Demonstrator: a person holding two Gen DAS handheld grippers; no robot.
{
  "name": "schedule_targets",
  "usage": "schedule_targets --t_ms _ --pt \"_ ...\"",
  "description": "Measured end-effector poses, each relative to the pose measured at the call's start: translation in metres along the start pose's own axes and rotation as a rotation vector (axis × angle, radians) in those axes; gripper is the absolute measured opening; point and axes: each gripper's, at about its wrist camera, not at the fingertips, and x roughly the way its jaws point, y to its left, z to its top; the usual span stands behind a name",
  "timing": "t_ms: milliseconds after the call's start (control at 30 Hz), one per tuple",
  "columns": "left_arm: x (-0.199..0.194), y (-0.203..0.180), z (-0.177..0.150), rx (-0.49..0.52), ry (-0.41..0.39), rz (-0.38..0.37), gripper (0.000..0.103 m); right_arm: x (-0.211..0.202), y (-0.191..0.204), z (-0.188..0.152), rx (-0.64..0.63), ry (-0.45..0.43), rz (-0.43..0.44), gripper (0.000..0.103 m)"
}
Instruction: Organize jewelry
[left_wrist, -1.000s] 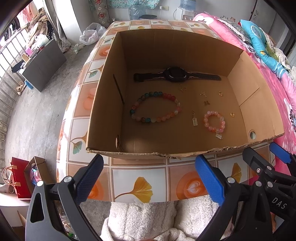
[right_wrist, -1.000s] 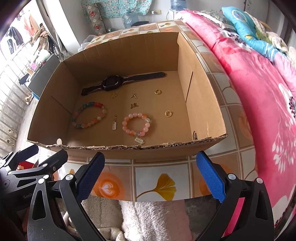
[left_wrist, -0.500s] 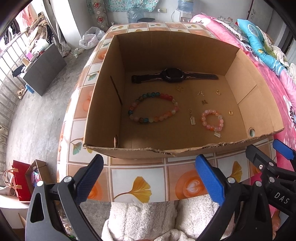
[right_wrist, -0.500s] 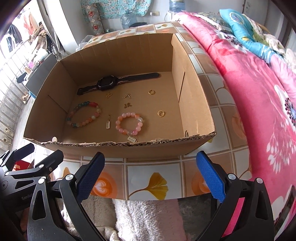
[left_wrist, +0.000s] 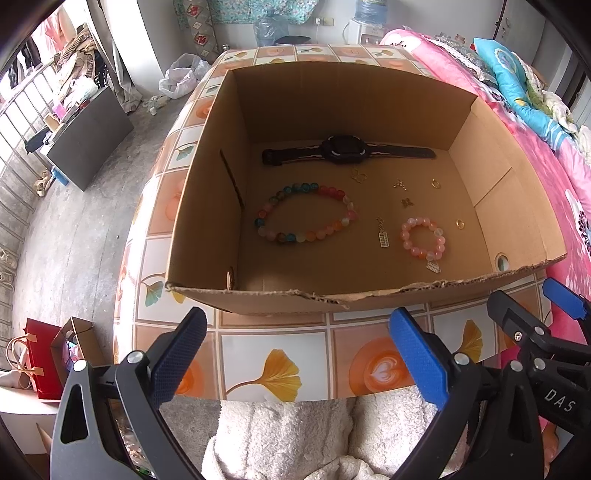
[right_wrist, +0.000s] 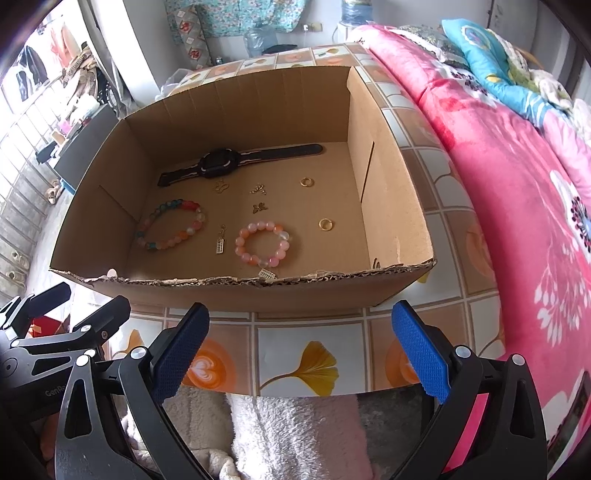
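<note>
From my right wrist view the box's near wall (right_wrist: 240, 291) cuts off the pink bracelet's tag (right_wrist: 266, 274) — only its top shows. Small gold charms (left_wrist: 402, 192) too tiny to identify. Right gripper (left_wrist: 554, 325) runs off the left view's right edge — can't read its jaws there.

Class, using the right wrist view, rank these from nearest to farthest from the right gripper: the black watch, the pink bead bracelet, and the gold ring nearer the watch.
1. Pink bead bracelet: nearest the right gripper, close behind the box's front wall.
2. Gold ring: mid-floor, toward the box's right wall.
3. Black watch: farthest, along the back wall.
</note>
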Motion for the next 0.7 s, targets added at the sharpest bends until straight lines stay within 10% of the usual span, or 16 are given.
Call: schedule_targets --t_ms 700 --pt "0.0005 0.002 0.0005 -0.003 0.004 -0.005 0.097 -0.0007 0.0021 0.0018 -0.001 0.005 0.001 0.095"
